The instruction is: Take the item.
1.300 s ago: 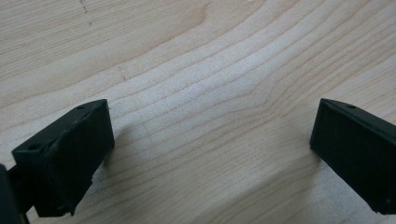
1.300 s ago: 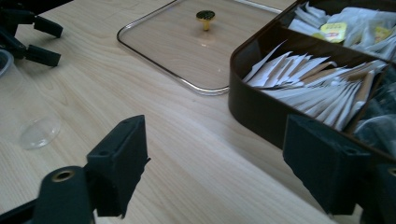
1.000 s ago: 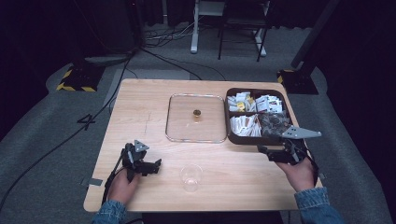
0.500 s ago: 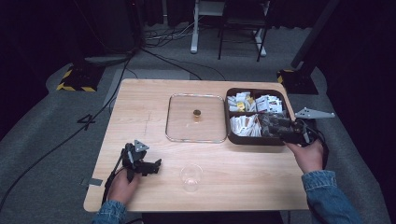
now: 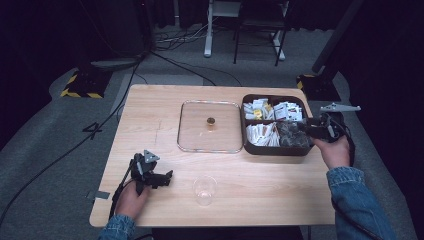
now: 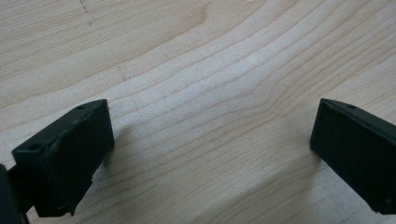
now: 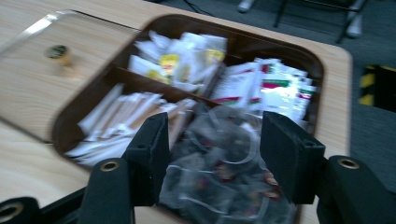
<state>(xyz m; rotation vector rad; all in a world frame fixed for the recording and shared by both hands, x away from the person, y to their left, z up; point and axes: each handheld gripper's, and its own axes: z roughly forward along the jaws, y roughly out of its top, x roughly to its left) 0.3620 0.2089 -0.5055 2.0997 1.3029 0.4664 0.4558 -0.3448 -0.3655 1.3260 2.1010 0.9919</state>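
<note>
Clear tea bags (image 7: 219, 172) fill one compartment of the brown box (image 5: 300, 149); the right hand-held gripper (image 7: 212, 154), jaws just closing but unclenched, hovers there. The left hand-held gripper (image 5: 159, 177) rests released on the tabletop (image 5: 150, 110).

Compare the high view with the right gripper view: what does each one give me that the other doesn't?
High view alone: the clear cup near the table's front edge, the left tongs resting on the wood, and both hands.

Right gripper view alone: a close look along the right tongs, whose jaws stand apart and have just been closing, framing the pile of clear-wrapped packets; whether they touch it I cannot tell.

Both: the brown divided tray with white sachets, and the clear lid with its small knob lying flat beside it.
</note>
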